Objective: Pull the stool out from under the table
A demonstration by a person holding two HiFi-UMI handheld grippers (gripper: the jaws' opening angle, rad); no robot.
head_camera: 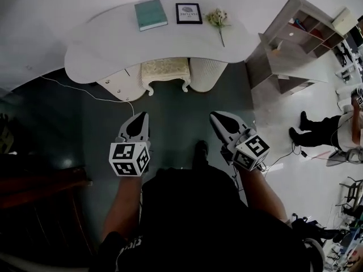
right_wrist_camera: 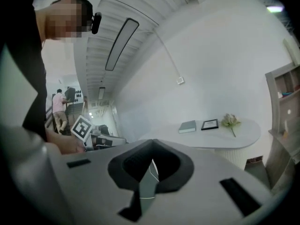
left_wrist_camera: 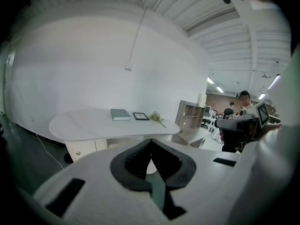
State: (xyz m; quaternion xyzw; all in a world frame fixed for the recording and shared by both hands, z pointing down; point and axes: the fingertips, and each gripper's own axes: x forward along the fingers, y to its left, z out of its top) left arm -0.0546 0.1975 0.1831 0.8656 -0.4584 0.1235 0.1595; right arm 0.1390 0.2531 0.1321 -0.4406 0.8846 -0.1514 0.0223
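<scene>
The stool [head_camera: 165, 70], cream-cushioned with white legs, stands tucked under the white curved table [head_camera: 102, 50], between a drawer unit [head_camera: 120, 84] and a ribbed pedestal [head_camera: 207, 72]. My left gripper [head_camera: 145, 114] and right gripper [head_camera: 213, 116] hover side by side over the dark floor, well short of the stool, both shut with nothing in them. In the left gripper view the shut left gripper [left_wrist_camera: 151, 142] points at the table [left_wrist_camera: 93, 124]; the stool is hidden behind it. The right gripper [right_wrist_camera: 152, 160] faces the table [right_wrist_camera: 243, 131] from further left.
On the table lie a teal book [head_camera: 151, 14], a framed picture [head_camera: 188, 13] and a flower [head_camera: 218, 20]. A shelf unit [head_camera: 298, 35] stands to the right, a white cable [head_camera: 85, 93] runs over the floor, a person's legs [head_camera: 317, 132] are at far right, dark furniture [head_camera: 34, 197] is at left.
</scene>
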